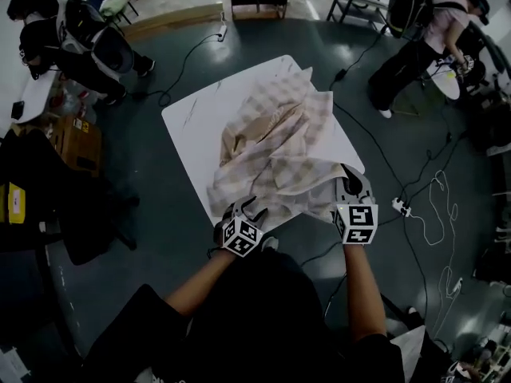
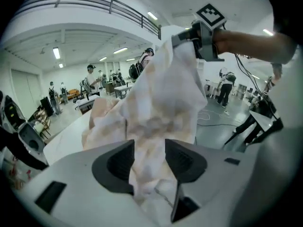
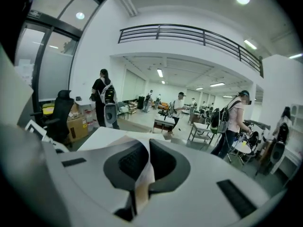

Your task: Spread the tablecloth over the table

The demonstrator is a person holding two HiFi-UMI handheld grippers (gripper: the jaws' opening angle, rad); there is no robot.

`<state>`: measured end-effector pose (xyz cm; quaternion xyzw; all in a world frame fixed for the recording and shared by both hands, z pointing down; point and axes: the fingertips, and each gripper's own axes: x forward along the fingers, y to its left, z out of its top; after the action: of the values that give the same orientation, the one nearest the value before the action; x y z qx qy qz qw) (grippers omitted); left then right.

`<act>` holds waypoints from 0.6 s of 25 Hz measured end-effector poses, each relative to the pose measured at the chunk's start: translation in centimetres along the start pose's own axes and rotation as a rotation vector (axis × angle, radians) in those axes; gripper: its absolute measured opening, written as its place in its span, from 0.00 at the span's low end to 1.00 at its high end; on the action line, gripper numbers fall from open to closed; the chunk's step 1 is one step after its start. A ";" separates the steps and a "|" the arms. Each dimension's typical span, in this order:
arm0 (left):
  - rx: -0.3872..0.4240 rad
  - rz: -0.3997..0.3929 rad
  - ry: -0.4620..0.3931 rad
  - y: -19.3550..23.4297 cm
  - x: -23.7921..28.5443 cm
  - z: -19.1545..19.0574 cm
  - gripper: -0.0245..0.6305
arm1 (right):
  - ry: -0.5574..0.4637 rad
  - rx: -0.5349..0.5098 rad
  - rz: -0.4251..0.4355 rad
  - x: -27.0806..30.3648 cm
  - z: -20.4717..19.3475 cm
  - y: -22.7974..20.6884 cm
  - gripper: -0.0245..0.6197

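1. The cloth (image 1: pixel 279 142) - checked, beige and white - lies crumpled on the bench (image 1: pixel 190 122). It is heaped over the right side and spills off the near edge, while the bench's left side shows bare white.
2. The left tool (image 2: pixel 149 146) is at the near edge with its jaws standing apart. A loose bunch of cloth runs through the gap between them, and the pads do not squeeze it.
3. The right tool (image 3: pixel 148 144) is by the near right corner. Its jaws are together on a thin fold of the cloth, pinched flat between the pads.
4. Seen from the left tool, the right one is held up high. The cloth hangs from it in a rumpled sheet that slopes down into the left tool's open gap.
5. Around the bench, cables (image 1: pixel 431 206) trail over the dark floor (image 1: pixel 160 214). A cardboard box (image 1: pixel 76 142) stands off to the left, and other people (image 1: pixel 72 34) work at benches further off.
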<state>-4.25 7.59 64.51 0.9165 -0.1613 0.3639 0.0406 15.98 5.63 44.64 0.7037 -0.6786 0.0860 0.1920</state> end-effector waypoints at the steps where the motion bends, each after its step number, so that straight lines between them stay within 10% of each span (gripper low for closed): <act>1: -0.032 -0.010 0.030 -0.1 0.2 -1.7 0.34 | -0.024 0.025 -0.013 -0.2 0.9 -1.2 0.06; 6: -0.207 -0.082 0.009 -3.0 1.8 -3.4 0.34 | -0.107 0.081 0.025 -0.5 4.1 -5.4 0.06; 15: -0.170 0.040 0.064 -9.6 7.3 -0.1 0.50 | -0.082 -0.051 0.301 4.5 0.5 -11.5 0.06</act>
<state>3.79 14.76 69.95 0.8943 -0.2087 0.3785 0.1162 27.56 1.30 44.12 0.5920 -0.7855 0.0676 0.1670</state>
